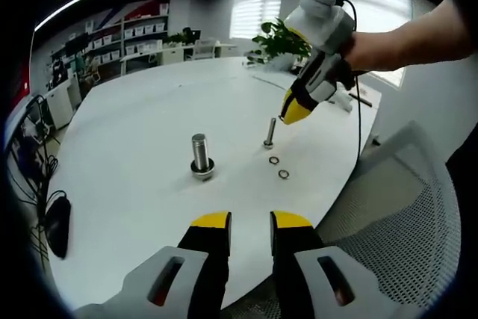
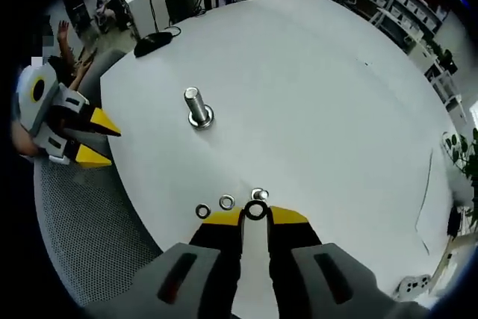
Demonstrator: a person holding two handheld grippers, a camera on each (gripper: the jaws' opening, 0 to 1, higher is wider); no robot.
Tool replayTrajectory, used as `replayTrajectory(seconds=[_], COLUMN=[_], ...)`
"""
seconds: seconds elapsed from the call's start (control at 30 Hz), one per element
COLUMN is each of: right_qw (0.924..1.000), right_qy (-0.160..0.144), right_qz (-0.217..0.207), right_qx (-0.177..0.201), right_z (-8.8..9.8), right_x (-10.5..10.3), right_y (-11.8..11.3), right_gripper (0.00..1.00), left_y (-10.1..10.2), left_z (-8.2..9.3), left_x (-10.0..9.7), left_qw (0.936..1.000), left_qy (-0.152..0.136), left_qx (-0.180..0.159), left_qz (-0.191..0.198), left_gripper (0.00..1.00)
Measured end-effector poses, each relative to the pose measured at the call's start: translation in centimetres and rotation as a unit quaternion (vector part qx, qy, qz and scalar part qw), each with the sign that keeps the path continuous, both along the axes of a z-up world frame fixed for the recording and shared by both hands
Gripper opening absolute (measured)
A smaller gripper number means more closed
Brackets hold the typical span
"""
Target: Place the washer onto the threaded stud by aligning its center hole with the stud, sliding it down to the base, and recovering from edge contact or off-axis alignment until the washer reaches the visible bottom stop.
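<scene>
A washer [image 2: 255, 211] is being held between the tips of the right gripper [image 2: 255, 216], its fingers [image 2: 224, 219] narrowed onto it. Directly past the tips, a small stud [image 2: 258, 195] is being viewed from above, with the held washer sitting over it; whether the hole is engaged cannot be told. In the left gripper view the small stud [image 1: 269, 133] is standing upright on the white table [image 1: 149, 110], with the right gripper [image 1: 295, 112] being held just above it at 1 o'clock. Two loose washers [image 2: 227, 202] [image 2: 202, 211] are lying on the table at 9 o'clock of the tips. A large bolt [image 1: 201, 155] is standing well apart. The left gripper [image 1: 250, 220] is being held narrowly open, holding nothing.
</scene>
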State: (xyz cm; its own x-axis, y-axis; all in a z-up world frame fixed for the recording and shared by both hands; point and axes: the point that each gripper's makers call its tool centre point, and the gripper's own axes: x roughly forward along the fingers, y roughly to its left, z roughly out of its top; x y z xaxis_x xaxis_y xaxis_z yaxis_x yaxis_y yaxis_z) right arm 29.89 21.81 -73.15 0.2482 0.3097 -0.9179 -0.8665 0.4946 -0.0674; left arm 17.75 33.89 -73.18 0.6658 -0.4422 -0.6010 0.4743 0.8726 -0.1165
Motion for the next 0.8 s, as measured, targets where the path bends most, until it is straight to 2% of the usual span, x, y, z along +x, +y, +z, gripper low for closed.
replayTrajectory(seconds=[0.17, 0.8], right_qw=[1.0, 0.9991], right_qy=[-0.009, 0.004], right_qz=[0.003, 0.027], right_qx=[0.0, -0.032], right_z=[0.1, -1.8], right_x=[0.7, 0.9], right_y=[0.3, 0.6], right_gripper=[0.14, 0.14], left_y=[0.0, 0.0], left_z=[0.0, 0.0], left_x=[0.0, 0.0], left_qw=[1.0, 1.0], left_qy=[-0.001, -0.002], left_qx=[0.0, 0.002], left_qz=[-0.001, 0.002], left_gripper=[0.18, 0.18])
